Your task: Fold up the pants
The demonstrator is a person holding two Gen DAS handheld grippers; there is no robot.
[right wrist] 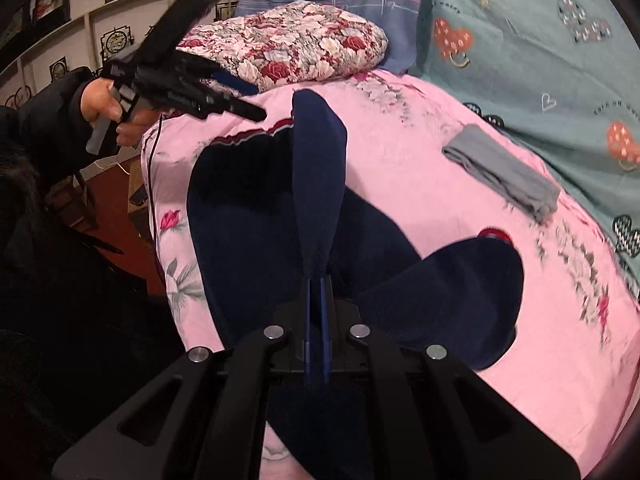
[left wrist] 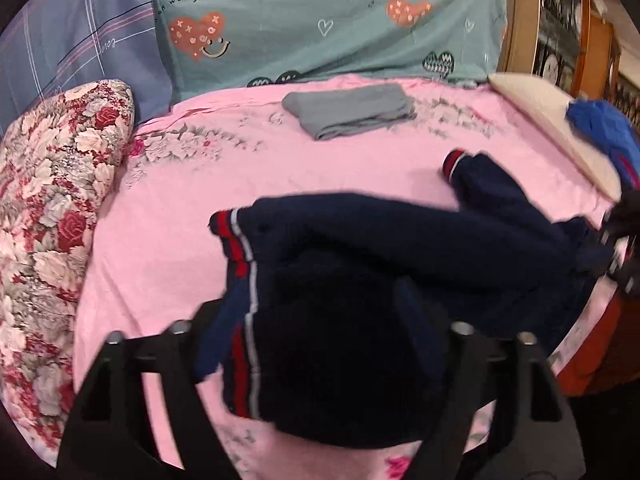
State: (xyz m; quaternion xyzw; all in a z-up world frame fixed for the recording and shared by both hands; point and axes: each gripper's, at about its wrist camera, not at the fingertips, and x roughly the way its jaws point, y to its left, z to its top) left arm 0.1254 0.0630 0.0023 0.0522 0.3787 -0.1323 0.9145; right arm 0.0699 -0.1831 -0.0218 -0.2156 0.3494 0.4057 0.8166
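Note:
Navy pants (left wrist: 360, 264) with red-and-white striped trim lie crumpled on the pink floral bed sheet (left wrist: 168, 208). In the left wrist view the left gripper (left wrist: 308, 312) has its fingers wide apart over the pants; nothing is pinched. In the right wrist view my right gripper (right wrist: 318, 288) is shut on a fold of the navy pants (right wrist: 320, 160) that stands up from its fingers. The left gripper (right wrist: 248, 110) shows at upper left, held in a hand above the pants' striped edge. The right gripper (left wrist: 620, 248) shows blurred at the left view's right edge.
A folded grey garment (left wrist: 348, 110) lies farther back on the bed, also in the right view (right wrist: 504, 172). A floral pillow (left wrist: 52, 208), a teal pillow (left wrist: 320, 20) and a blue cloth (left wrist: 604, 128) ring the bed. Shelves (right wrist: 80, 32) stand beyond the bed edge.

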